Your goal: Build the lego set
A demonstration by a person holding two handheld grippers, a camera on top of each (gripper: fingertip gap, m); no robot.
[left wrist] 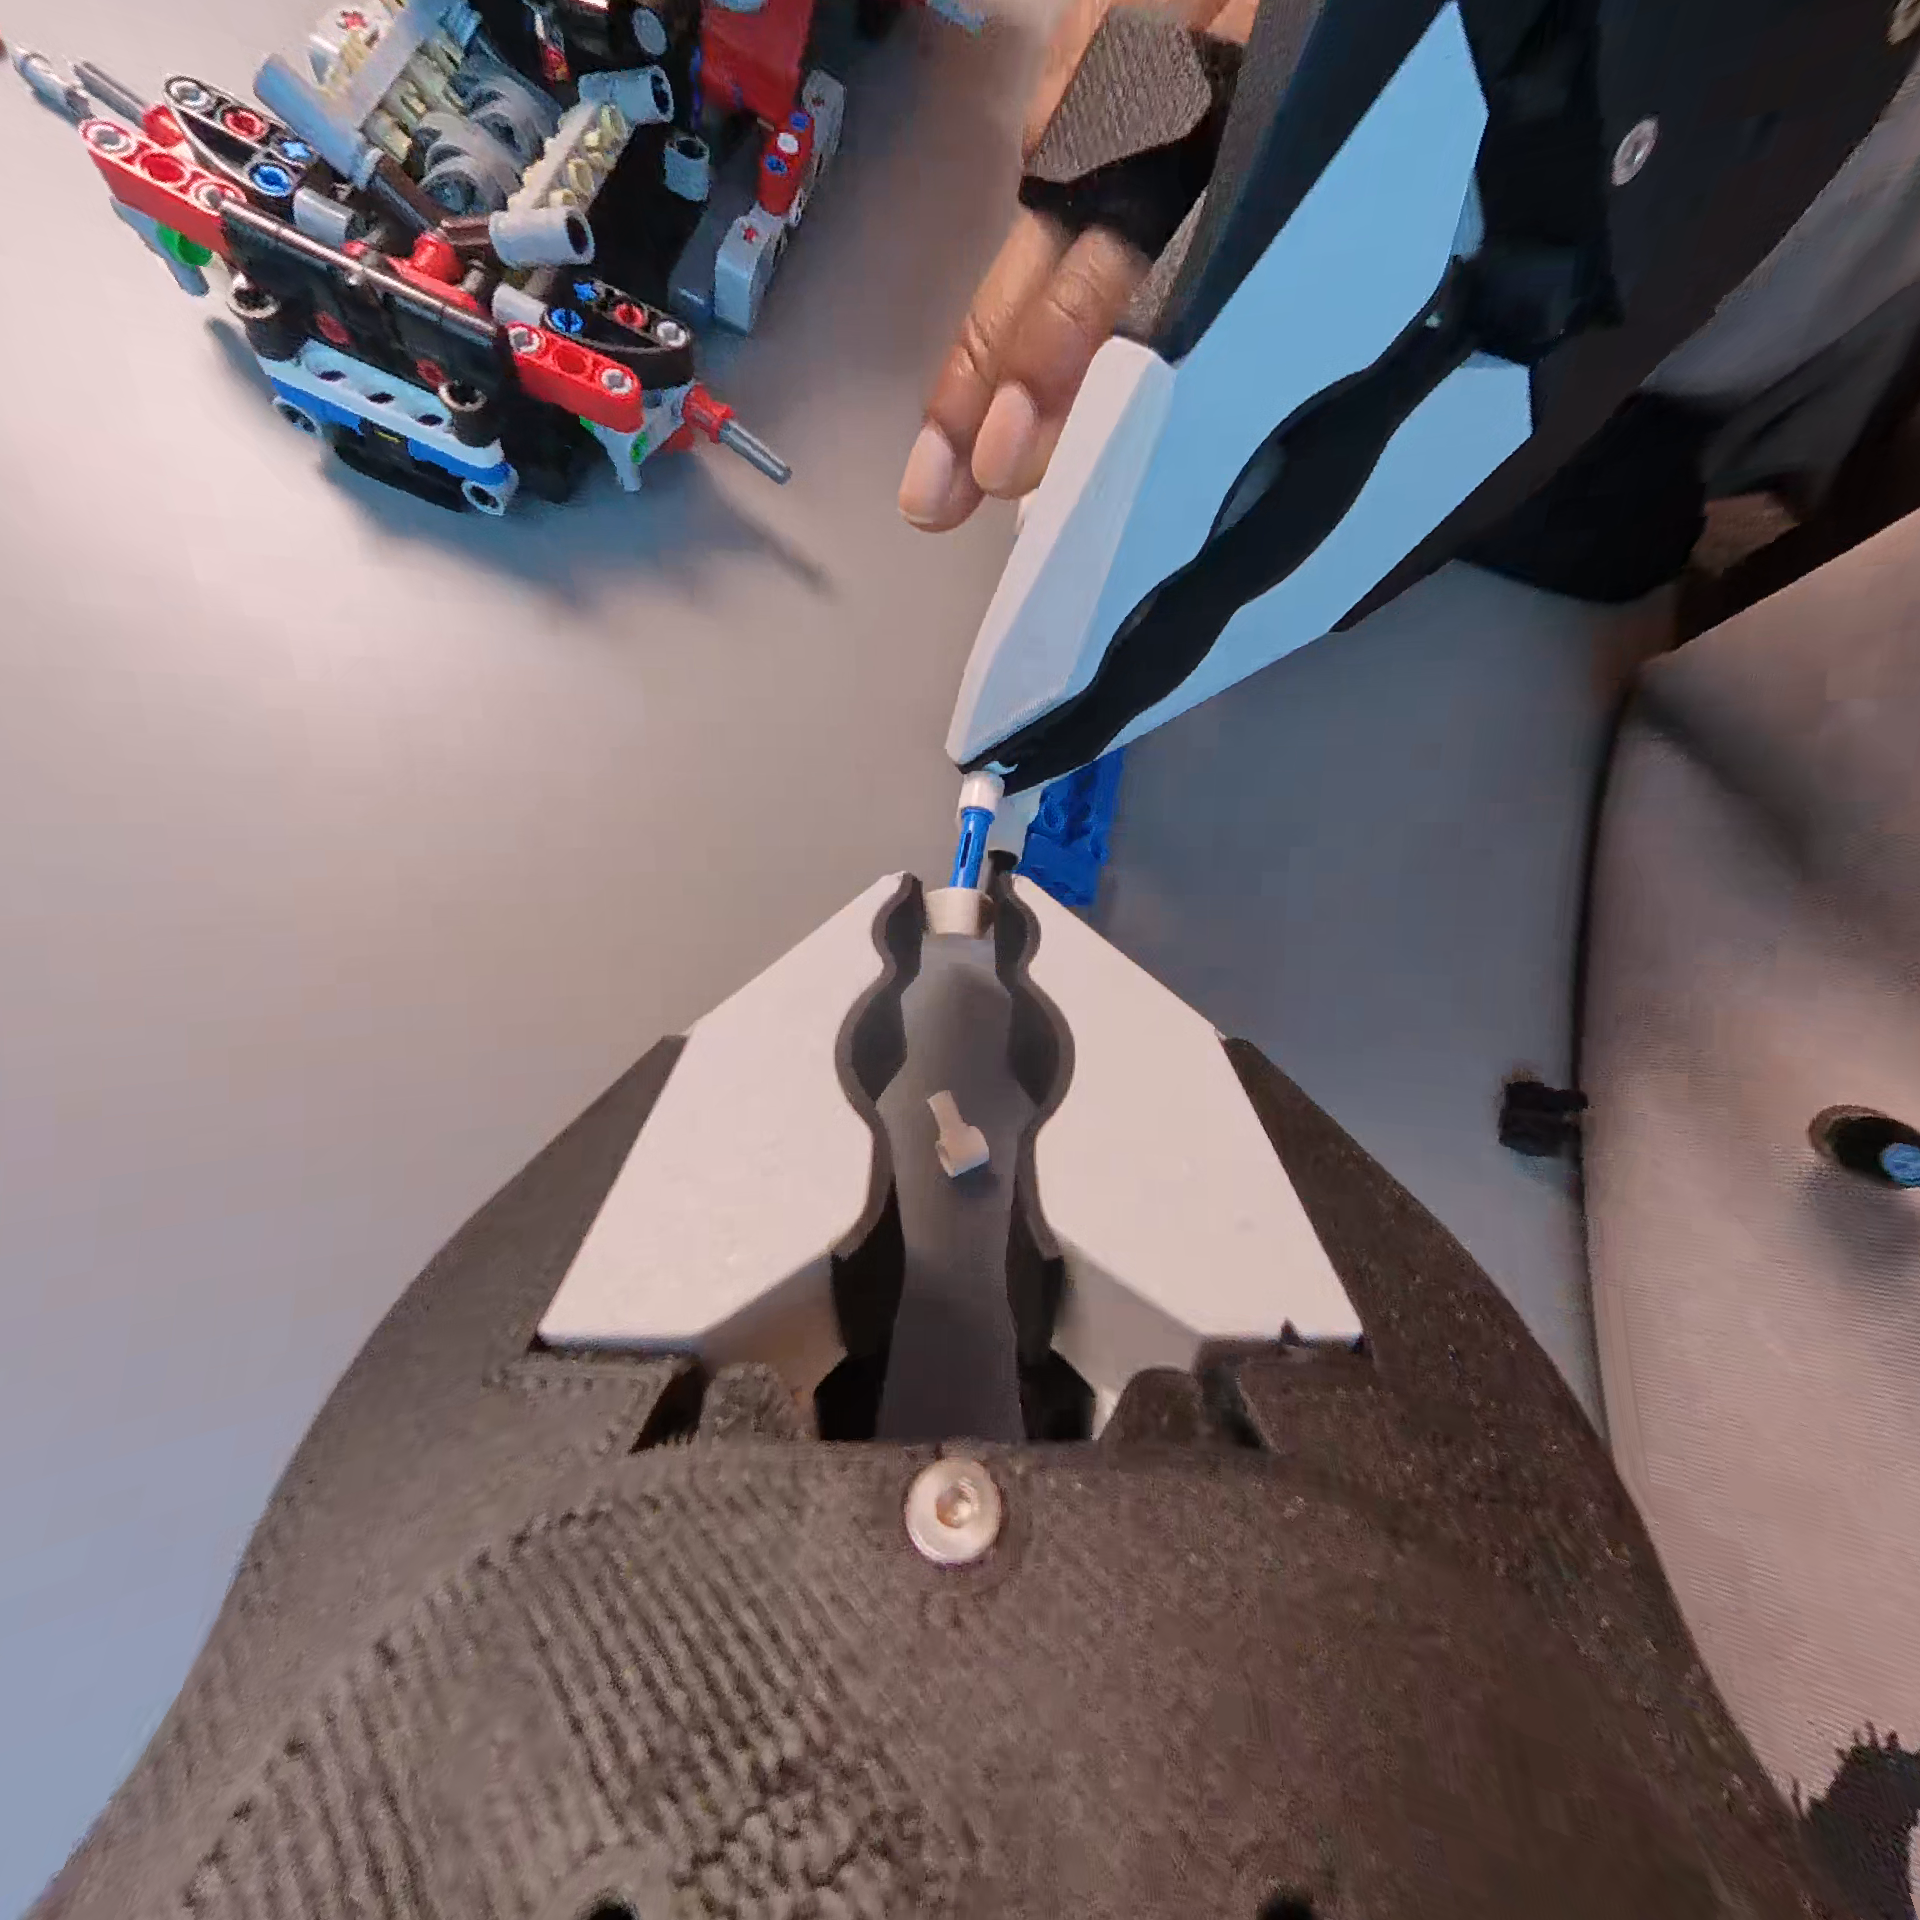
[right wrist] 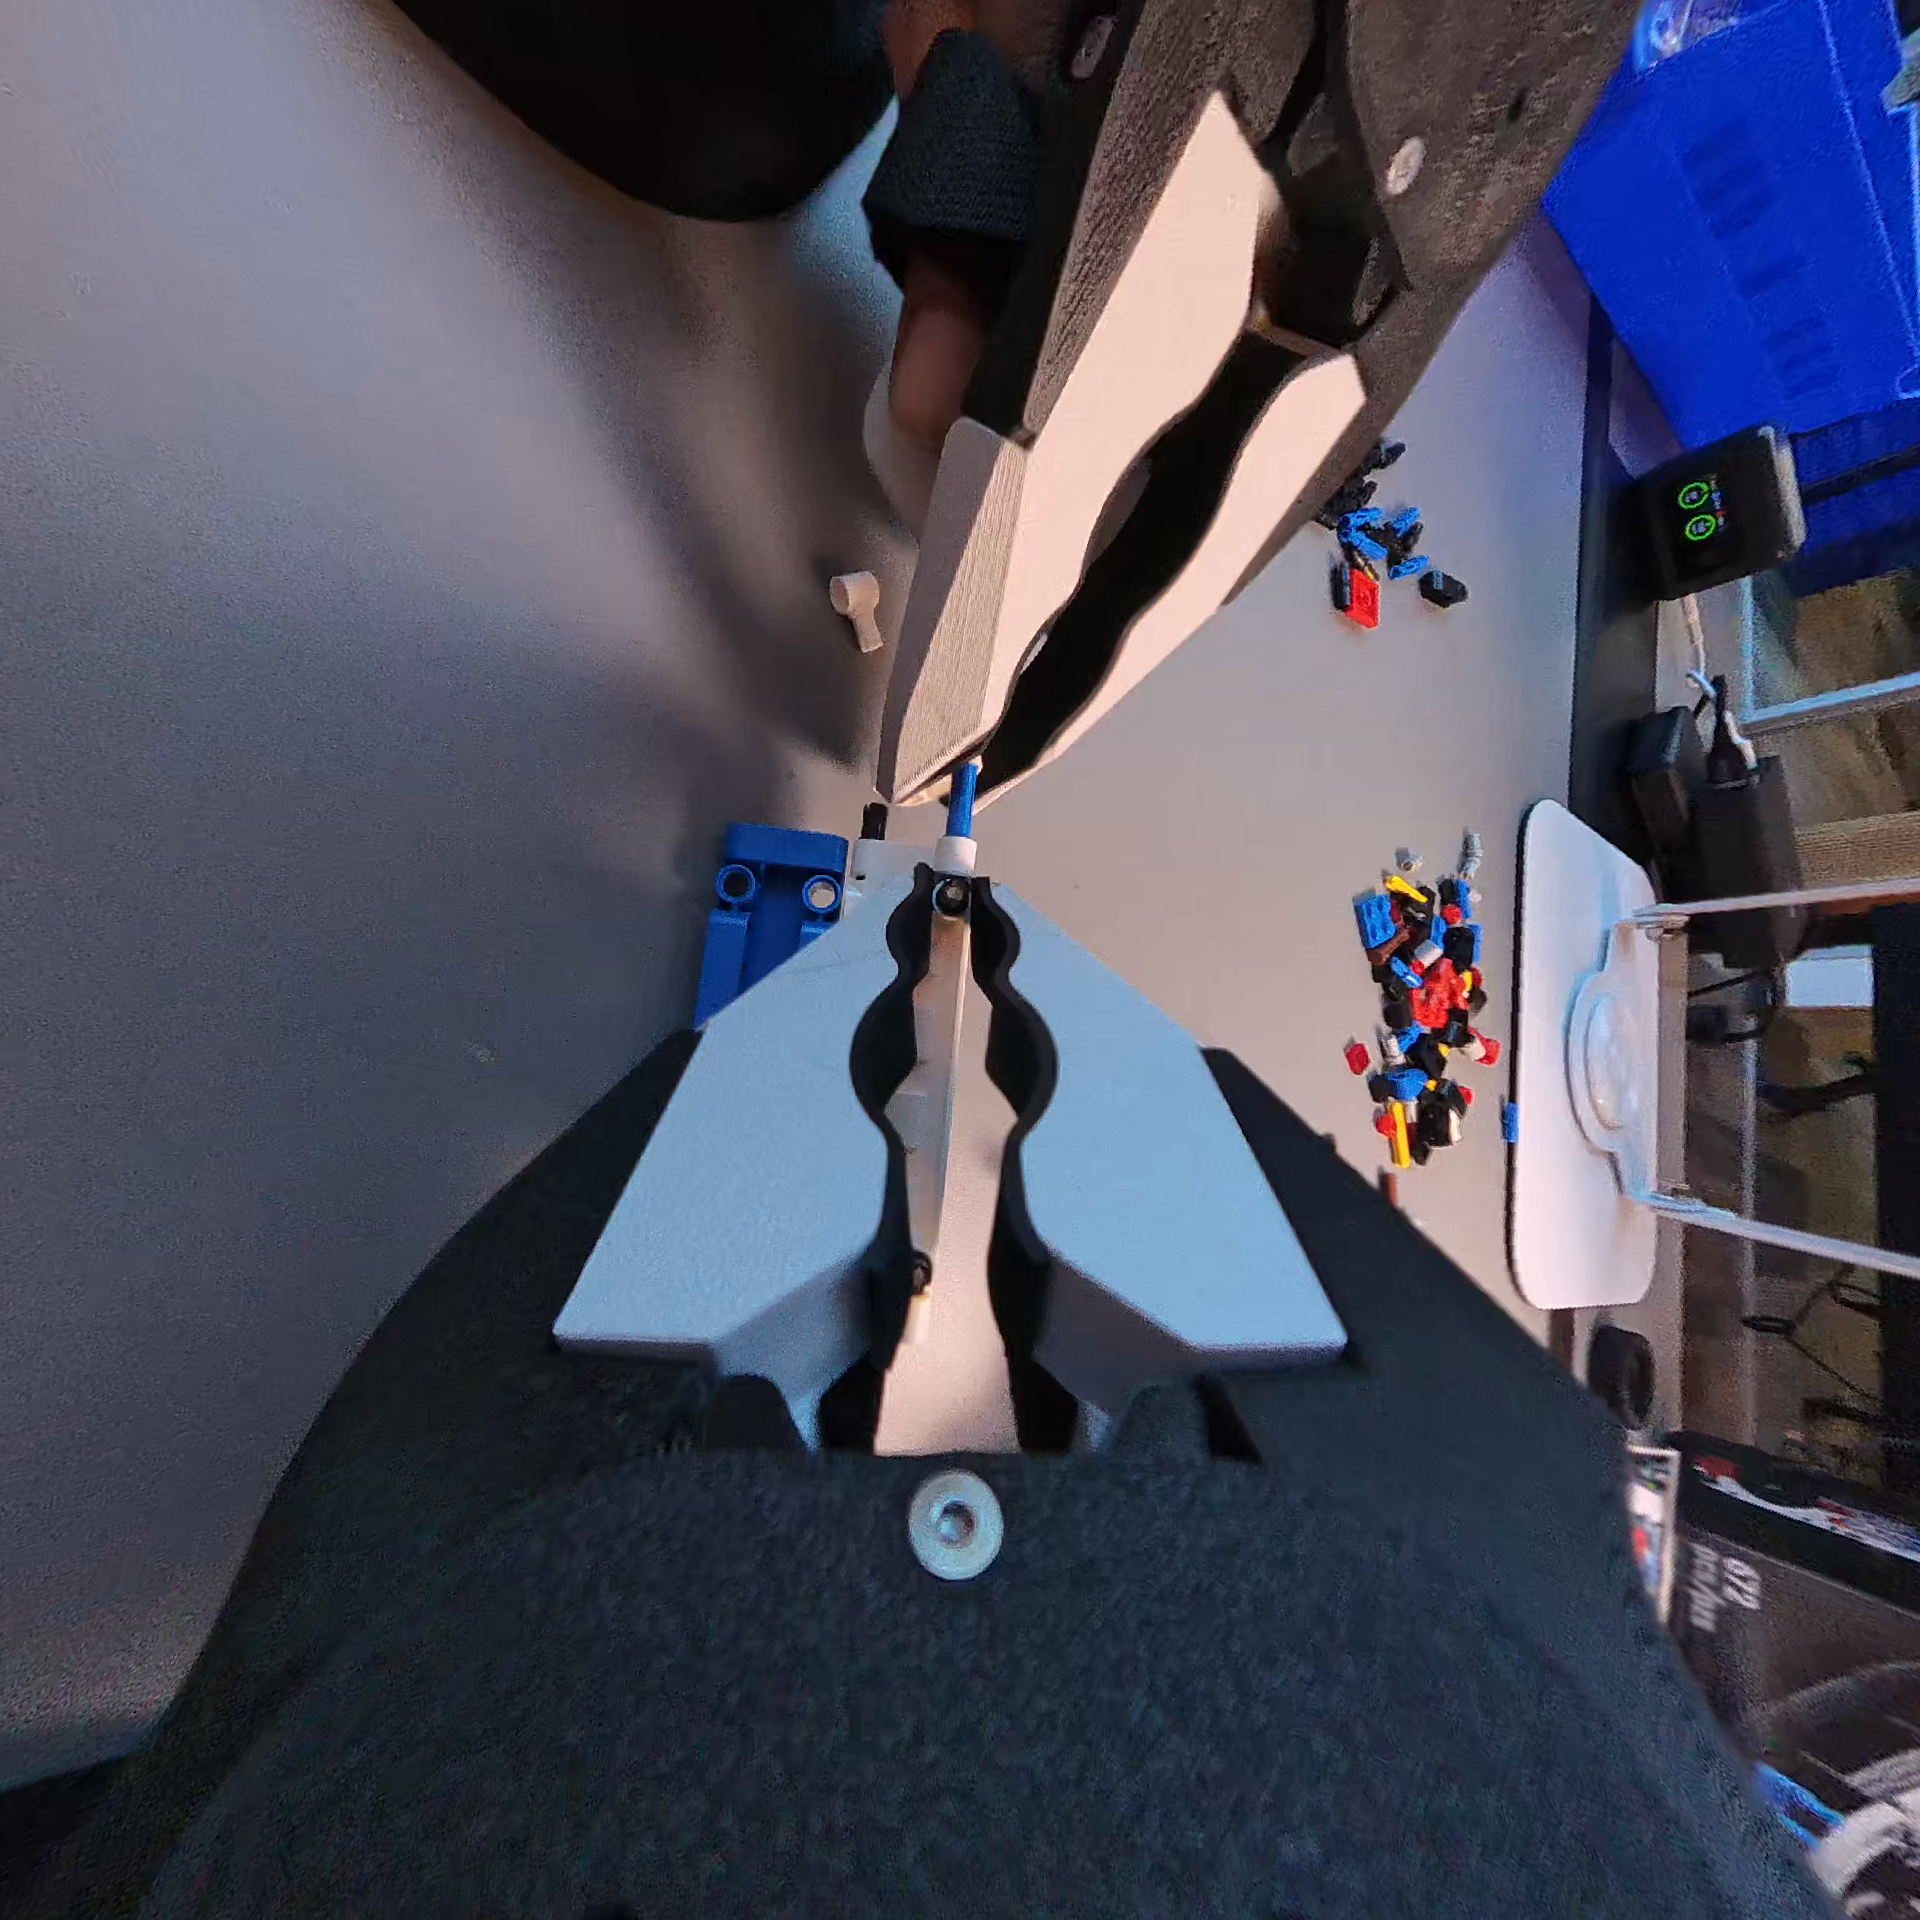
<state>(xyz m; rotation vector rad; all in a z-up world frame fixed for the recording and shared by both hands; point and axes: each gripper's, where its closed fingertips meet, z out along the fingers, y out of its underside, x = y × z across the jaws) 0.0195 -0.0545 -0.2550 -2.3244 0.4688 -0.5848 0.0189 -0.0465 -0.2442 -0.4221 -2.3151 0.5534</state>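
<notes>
Left hand-held gripper pinched on small grey round bush w/ thin blue plastic axle. Right hand-held gripper, tip-to-tip opposite, clamps white connector on axle's other end. Blue beam frame just beside tips. Multicolour part-built Technic model far ahead-left on grey surface.

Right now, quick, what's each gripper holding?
Left gripper: closed on a small grey bush at the blue axle's end.
Right gripper: closed on the white bush at its other end.
</notes>
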